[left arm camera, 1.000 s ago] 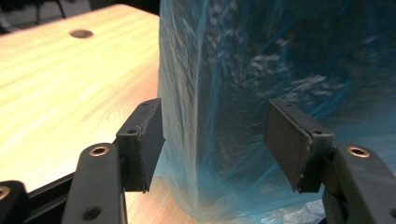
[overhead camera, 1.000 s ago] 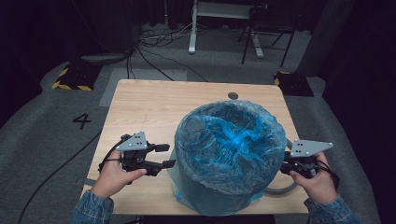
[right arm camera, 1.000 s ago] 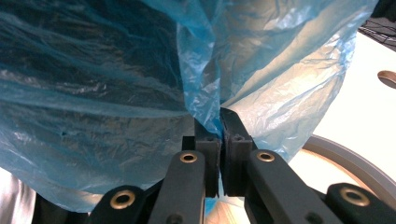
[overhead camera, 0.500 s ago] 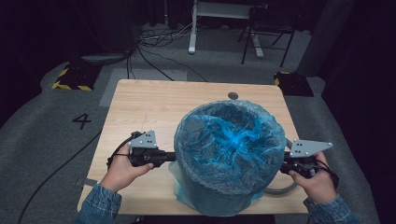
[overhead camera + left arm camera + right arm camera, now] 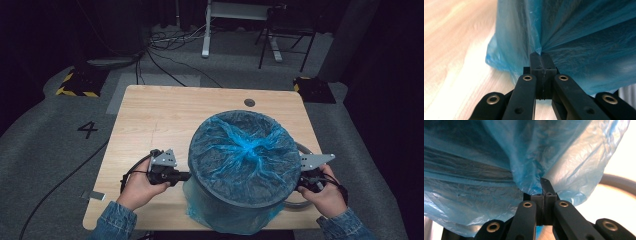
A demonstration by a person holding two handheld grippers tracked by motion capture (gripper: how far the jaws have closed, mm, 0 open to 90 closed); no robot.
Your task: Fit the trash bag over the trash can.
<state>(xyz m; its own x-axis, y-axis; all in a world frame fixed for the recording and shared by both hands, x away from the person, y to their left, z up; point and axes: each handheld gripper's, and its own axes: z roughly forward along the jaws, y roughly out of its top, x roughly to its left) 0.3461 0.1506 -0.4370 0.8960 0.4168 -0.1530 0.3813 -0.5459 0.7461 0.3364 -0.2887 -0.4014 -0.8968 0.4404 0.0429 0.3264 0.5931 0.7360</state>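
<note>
We have the blue bag (image 5: pixel 245 155) draped over the bin (image 5: pixel 240 200), which stands near our edge of the surface (image 5: pixel 150 115). The left claw (image 5: pixel 540 55), at the bin's left side, has just closed and is now clamped on the bag's skirt, where a second ago it was apart beside the bin. The right claw (image 5: pixel 544 182), at the bin's right side, is pinched on the plastic too. With both sides gripped, we judge the bag ready to be pulled down over the rim.
</note>
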